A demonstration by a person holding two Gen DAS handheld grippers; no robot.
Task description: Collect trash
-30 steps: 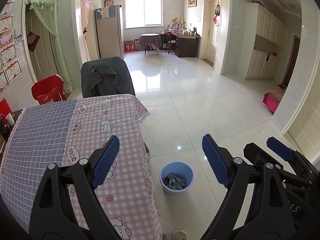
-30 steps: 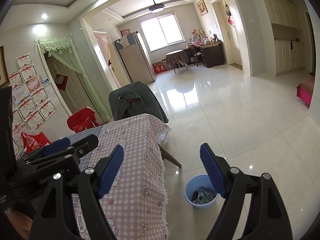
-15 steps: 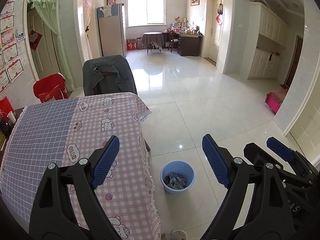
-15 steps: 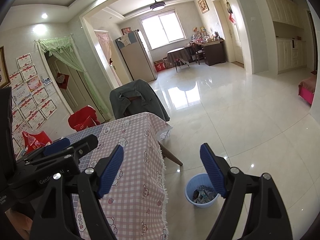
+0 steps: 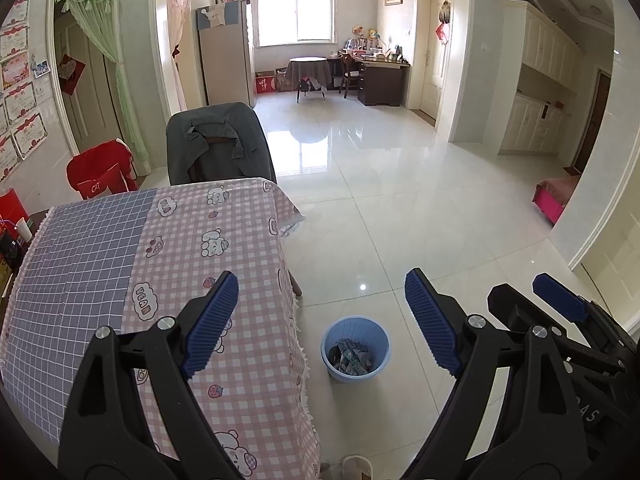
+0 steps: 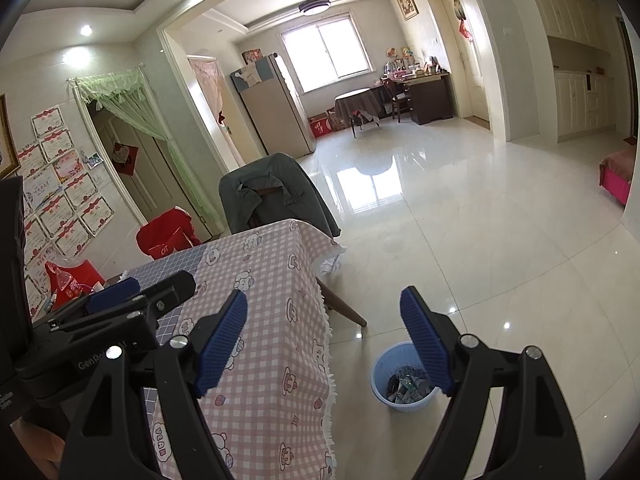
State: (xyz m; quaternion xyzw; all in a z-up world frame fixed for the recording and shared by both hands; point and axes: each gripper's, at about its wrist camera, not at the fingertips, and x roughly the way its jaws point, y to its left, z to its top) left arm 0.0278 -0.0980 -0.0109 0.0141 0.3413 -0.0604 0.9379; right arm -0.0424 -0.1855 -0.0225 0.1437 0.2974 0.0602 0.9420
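Observation:
A light blue waste bin [image 5: 355, 350] stands on the tiled floor just right of the table, with crumpled wrappers [image 5: 352, 357] inside. The right wrist view shows the same bin [image 6: 401, 380], partly behind a blue pad. My left gripper [image 5: 320, 312] is open above the table's right edge and the bin, nothing between its pads. My right gripper [image 6: 322, 332] is open too and empty, held beside the left one. The right gripper's fingers [image 5: 560, 300] show at the right of the left wrist view. The left gripper's fingers [image 6: 120, 292] show at the left of the right wrist view.
A table with a pink and blue checked cloth [image 5: 160, 260] fills the near left. A chair draped with a grey jacket [image 5: 218, 142] stands at its far end. Red bags [image 5: 102, 172] lie by the wall. Glossy tiled floor [image 5: 400, 200] stretches ahead to a fridge [image 5: 226, 52].
The left wrist view has tilted slightly, so the table and room sit a little lower in frame. Both grippers stay open and empty.

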